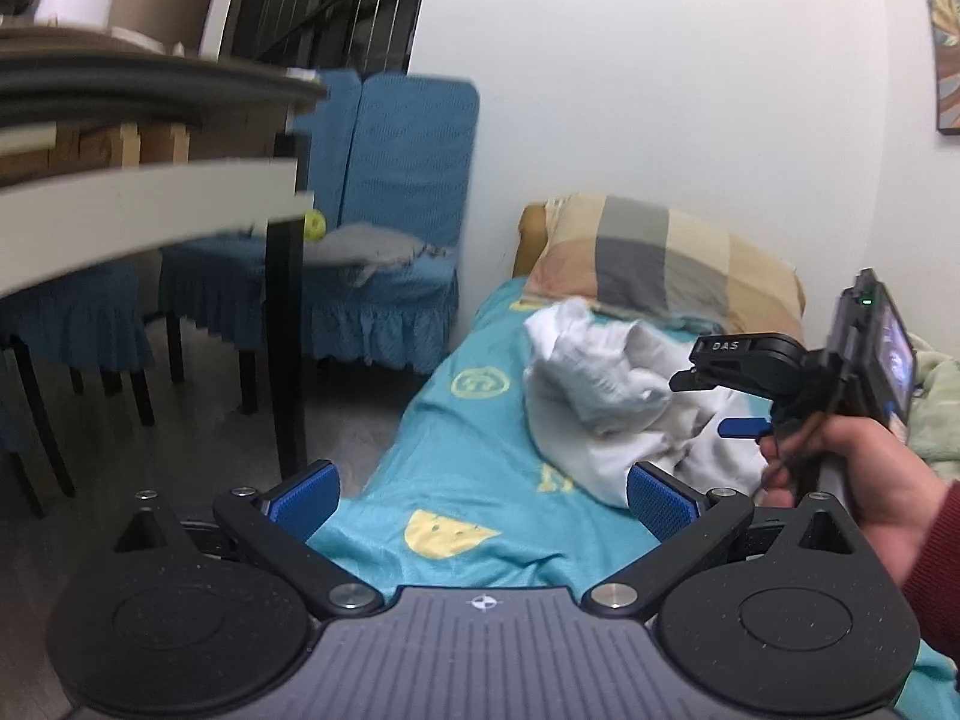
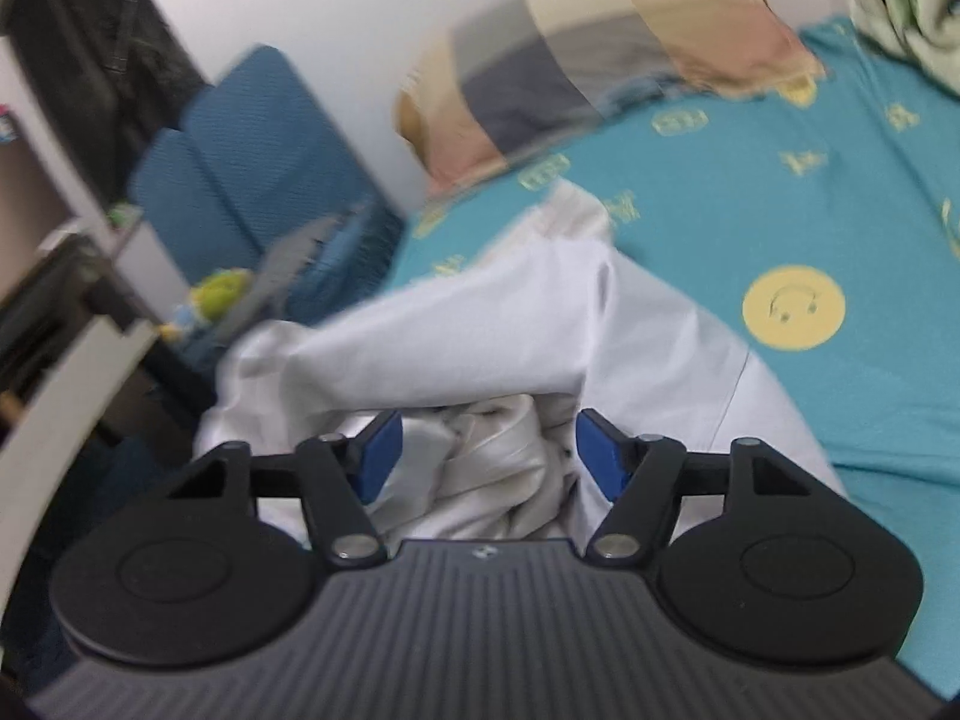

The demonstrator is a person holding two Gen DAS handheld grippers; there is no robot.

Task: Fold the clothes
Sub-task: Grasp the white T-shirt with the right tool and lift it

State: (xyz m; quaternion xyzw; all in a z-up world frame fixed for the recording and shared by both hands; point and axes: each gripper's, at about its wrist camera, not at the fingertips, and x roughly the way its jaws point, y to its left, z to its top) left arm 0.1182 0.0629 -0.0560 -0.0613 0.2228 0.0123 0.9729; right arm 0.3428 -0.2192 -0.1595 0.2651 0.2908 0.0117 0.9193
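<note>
Left wrist view, left to right: table (image 1: 150, 204) and blue chairs (image 1: 396, 192) stand beside the bed (image 1: 480, 480). The left gripper (image 1: 483, 495) hovers over the teal sheet near the bed's edge, jaws spread wide, holding nothing. The white garment (image 1: 600, 396) lies crumpled in a heap on the sheet, just below the plaid pillow (image 1: 660, 258). At right, a hand (image 1: 870, 468) carries the right gripper (image 1: 714, 405) against the heap.

Right wrist view: the right gripper (image 2: 483, 450) has its jaws parted about halfway, with bunched folds of the garment (image 2: 480, 324) lying between the blue pads (image 2: 378, 450). The pads appear not to be pressed on the cloth, so no firm hold is evident. Green bedding (image 2: 906, 0) sits at far right.

Step in hand, as judged: first grasp of the unfolded heap; folding proper has not begun. The next move calls for closing on an edge or corner, not the bunched middle, and bringing the left gripper to a second edge to spread the garment flat.
</note>
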